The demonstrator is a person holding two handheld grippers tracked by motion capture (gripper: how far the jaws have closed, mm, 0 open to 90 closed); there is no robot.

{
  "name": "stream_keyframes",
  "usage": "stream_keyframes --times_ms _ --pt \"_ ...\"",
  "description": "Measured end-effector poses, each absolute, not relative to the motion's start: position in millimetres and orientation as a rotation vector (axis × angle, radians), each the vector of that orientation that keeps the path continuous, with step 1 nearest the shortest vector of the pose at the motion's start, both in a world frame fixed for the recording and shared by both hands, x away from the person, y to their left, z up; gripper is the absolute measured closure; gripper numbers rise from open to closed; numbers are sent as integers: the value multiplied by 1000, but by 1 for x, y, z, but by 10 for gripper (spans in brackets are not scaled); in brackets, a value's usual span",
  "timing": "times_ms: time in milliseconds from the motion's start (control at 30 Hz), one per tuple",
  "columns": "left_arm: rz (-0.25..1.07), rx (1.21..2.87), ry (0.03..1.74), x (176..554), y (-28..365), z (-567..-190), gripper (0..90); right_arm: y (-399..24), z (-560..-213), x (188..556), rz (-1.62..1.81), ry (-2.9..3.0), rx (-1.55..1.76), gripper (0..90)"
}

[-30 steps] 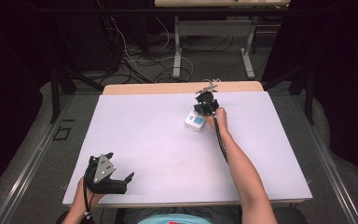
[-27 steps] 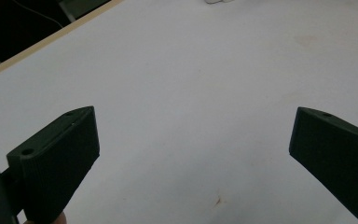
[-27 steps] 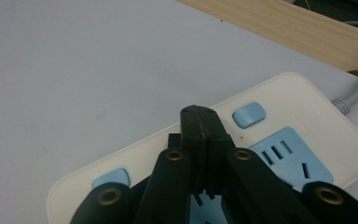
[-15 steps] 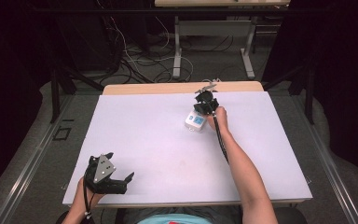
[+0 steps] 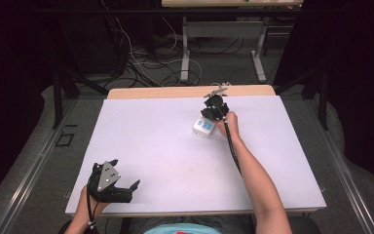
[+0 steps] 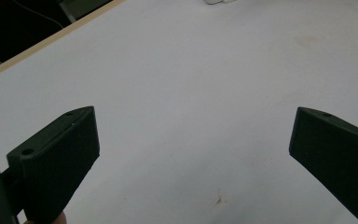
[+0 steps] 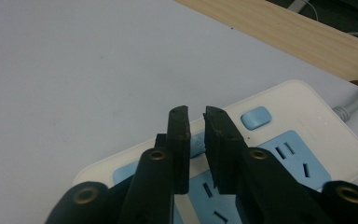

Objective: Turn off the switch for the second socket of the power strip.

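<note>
White and pale blue, sitting toward the far right of the table [image 5: 156, 146] in the high view: the power strip [image 5: 203, 127], with the right gripper [image 5: 213, 111] hanging right over its far end. Holding the same spot as a second ago, strip and both hands alike; only the right jaws having just been opening a little, with nothing between them. Resting well apart at the near left corner: the left gripper [image 5: 126, 187], grey plate on top, jaws pointing right across the bare surface.

Looking along the left gripper [image 6: 193, 140] in its own view: standing wide open, gripping nothing, touching nothing, only white table [image 6: 191, 70] between the jaws. Peeking in at the top edge, far off: a sliver of the power strip [image 6: 219, 1].

Looking along the right gripper [image 7: 196, 116] in its own view: parted only by a narrow slit, clamping nothing, hovering just above the power strip [image 7: 303, 121] lying flat on the table [image 7: 74, 70]. Showing behind the jaw tips: a small blue button [image 7: 197, 143]; off to the right, a second blue button [image 7: 256, 117] and the blue socket faces. Trailing off the strip's right end: a grey cord [image 7: 356, 105], near the wooden table edge [image 7: 284, 28]. Whether the tips are touching the strip, not possible to tell.
</note>
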State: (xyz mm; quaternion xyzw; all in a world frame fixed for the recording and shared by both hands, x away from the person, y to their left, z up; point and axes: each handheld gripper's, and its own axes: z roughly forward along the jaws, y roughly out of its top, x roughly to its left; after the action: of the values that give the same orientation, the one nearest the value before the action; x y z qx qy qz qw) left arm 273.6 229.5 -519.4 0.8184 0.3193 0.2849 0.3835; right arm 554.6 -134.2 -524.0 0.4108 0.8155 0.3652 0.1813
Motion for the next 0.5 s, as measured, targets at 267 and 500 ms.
stream_keyframes --times_ms 267,500 --pt "712 2088 818 273 229 -519 14 -140 -516 543 1082 2366 1152 452" --pt "724 2091 815 273 230 -519 14 -146 -513 529 1141 2415 1127 297"
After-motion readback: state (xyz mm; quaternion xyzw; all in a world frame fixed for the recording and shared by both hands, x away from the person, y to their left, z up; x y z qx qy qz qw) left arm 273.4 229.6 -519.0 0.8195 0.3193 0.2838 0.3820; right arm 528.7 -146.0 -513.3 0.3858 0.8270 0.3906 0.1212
